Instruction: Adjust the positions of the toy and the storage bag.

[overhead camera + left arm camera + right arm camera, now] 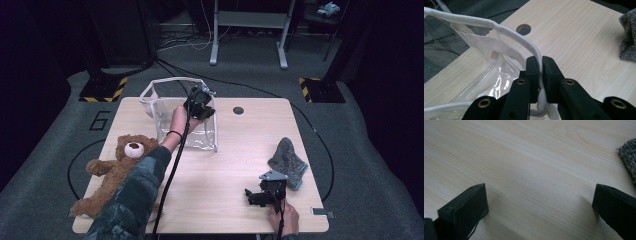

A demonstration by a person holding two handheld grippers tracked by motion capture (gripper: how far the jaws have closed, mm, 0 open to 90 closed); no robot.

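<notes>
Pale wood worktop (220,165) on grey carpet, dark surroundings, a cable hole near its far edge.

Item: clear plastic bag (172,117), white-trimmed, standing open at the far left of the worktop; its white piped rim (506,31) is seen curving up and away from the left claw in the left gripper view.

Left claw (200,105): closed almost fully, the rim cord pinched between its pads at the bag's near right corner. The bag mouth lies to the left of the claw, the rim running away from it towards the far side.

Right claw (260,196): jaws wide apart, nothing between them, resting low at the near right, well apart from the bag.

Also listed: brown teddy bear (117,172) lying at the near left, closer to the left arm; grey cloth (288,161) just beyond the right claw.

Judgement: whichever item is bagged must be carried towards the far left, to the held-open mouth.
</notes>
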